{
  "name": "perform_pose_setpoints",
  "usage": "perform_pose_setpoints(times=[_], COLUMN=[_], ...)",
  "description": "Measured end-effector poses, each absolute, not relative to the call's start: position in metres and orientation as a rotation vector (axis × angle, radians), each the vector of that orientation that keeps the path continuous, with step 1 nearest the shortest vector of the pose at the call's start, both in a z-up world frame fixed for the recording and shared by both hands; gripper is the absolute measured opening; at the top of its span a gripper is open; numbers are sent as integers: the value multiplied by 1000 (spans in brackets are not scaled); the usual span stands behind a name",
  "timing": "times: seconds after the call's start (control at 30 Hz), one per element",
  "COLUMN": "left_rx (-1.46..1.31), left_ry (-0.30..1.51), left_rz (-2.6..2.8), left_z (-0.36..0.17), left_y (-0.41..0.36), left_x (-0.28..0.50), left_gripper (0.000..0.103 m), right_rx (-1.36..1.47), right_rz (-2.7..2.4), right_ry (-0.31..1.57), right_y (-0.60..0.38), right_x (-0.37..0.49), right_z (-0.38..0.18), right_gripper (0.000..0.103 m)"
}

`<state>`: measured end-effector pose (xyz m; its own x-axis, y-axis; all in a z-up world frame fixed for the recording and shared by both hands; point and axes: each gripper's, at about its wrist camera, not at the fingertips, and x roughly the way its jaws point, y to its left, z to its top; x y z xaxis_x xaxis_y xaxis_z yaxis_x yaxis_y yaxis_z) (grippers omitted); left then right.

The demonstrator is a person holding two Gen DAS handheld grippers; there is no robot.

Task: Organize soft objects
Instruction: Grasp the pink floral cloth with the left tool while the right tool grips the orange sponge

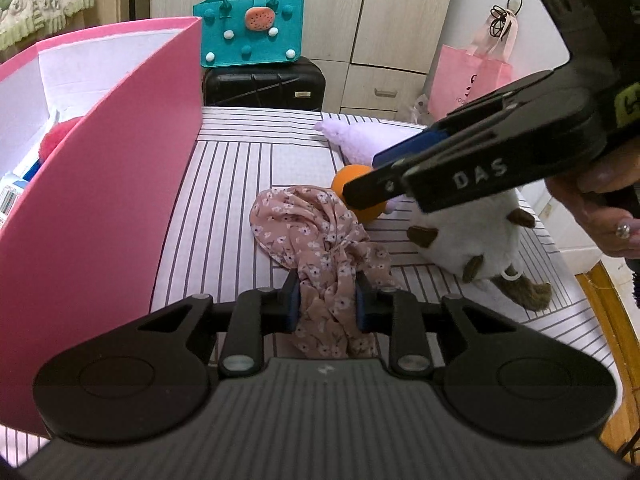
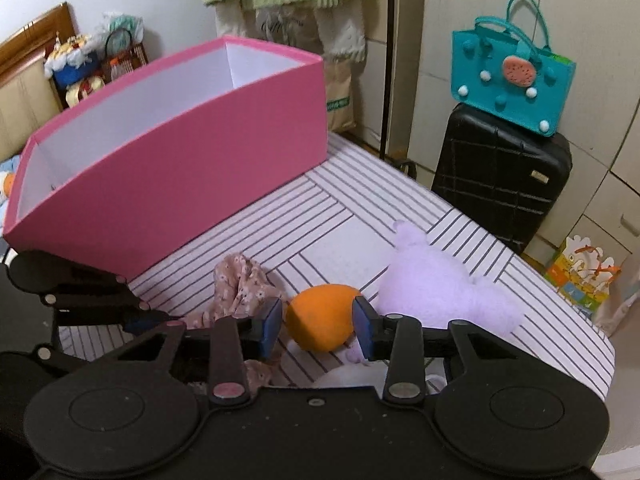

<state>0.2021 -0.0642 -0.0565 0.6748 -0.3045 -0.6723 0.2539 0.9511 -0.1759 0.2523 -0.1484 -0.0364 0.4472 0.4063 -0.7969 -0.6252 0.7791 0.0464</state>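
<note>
From the left wrist view, the left gripper (image 1: 326, 300) was clamped on the near end of the floral scarf (image 1: 316, 236), which trailed across the striped bed (image 1: 224, 208) right of the pink box (image 1: 120, 184). From the right wrist view, the right gripper (image 2: 318, 322) straddled the orange ball (image 2: 322, 316), its pads seemingly not yet pressing. The ball could roll away if nudged off-centre; the trailing scarf could snag it.

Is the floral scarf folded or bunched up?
Bunched: the floral scarf lies crumpled on the striped sheet, one end pinched in the left tool.
</note>
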Motion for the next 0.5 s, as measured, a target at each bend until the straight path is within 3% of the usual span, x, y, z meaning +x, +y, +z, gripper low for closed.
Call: perform_pose_setpoints(times=[0.5], left_rx=[-72], left_ry=[766], left_rz=[-322], left_z=[-53], left_y=[-63], left_x=[199], left_gripper=[24], right_rx=[-263], right_rz=[543], right_ry=[909], right_y=[-148], right_x=[249], right_z=[-34], right_gripper=[41])
